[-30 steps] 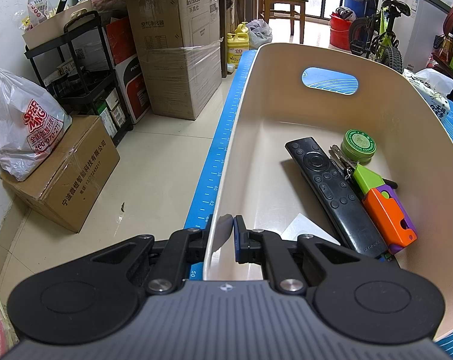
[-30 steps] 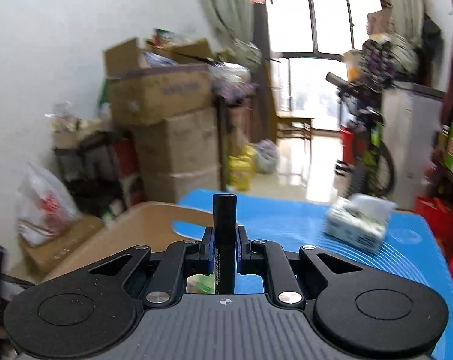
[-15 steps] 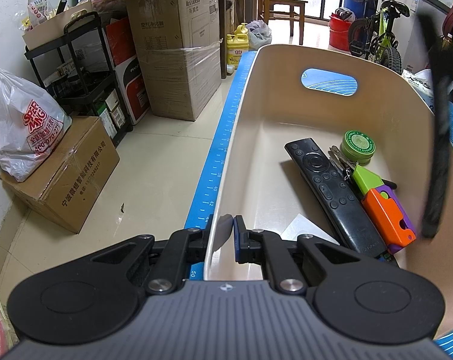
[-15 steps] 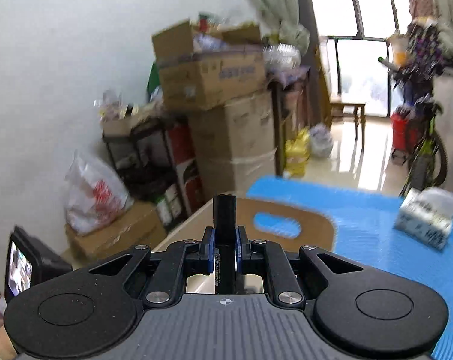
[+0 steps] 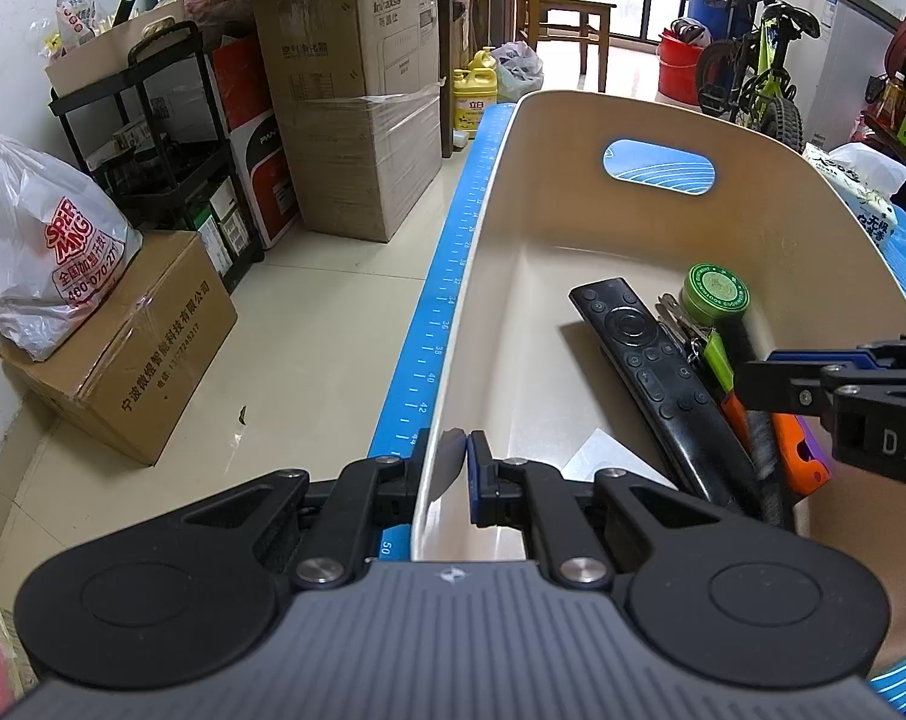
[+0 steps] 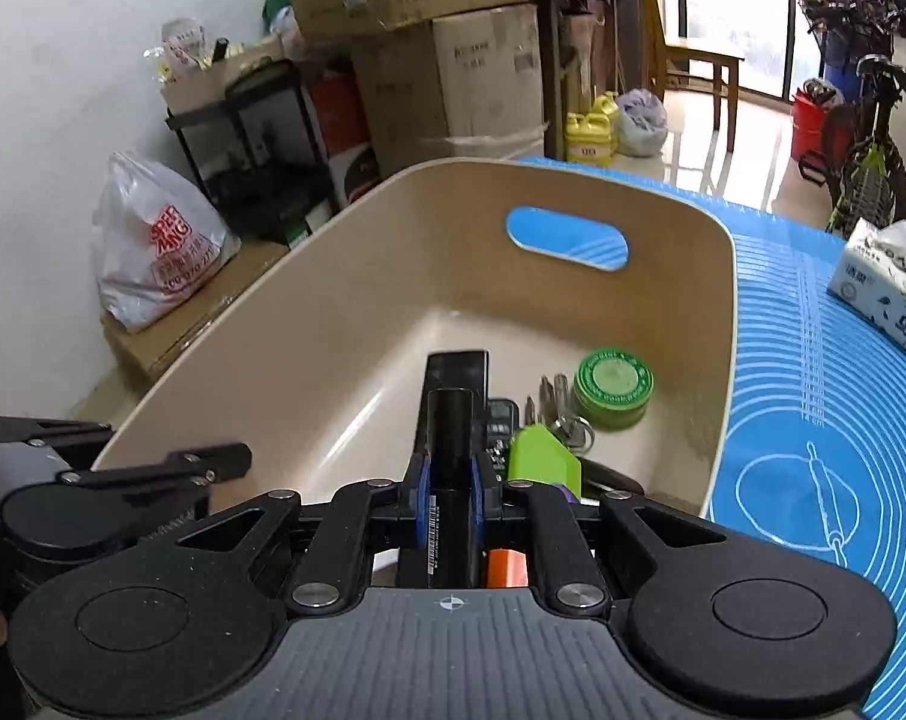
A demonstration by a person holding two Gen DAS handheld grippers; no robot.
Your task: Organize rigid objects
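A beige bin (image 5: 771, 180) (image 6: 345, 324) stands on the blue mat. In it lie a black remote (image 5: 639, 348) (image 6: 456, 369), a green round tin (image 5: 715, 289) (image 6: 612, 387), keys (image 6: 558, 414), and a green, orange and purple toy (image 5: 795, 450) (image 6: 543, 462). My left gripper (image 5: 453, 474) is shut on the bin's near rim. My right gripper (image 6: 450, 480) is shut on a black cylindrical stick (image 6: 450, 456) and holds it low inside the bin over the remote; it enters the left wrist view from the right (image 5: 813, 384).
A tissue pack (image 6: 885, 282) lies on the blue mat (image 6: 825, 396) to the right of the bin. Left of the table are cardboard boxes (image 5: 357, 138), a black shelf (image 5: 159, 138) and a white plastic bag (image 5: 51, 252) on the floor. A bicycle (image 5: 759, 72) stands behind.
My right gripper has swung left and down with the black stick, from above the mat to inside the bin. My left gripper has stayed shut on the rim.
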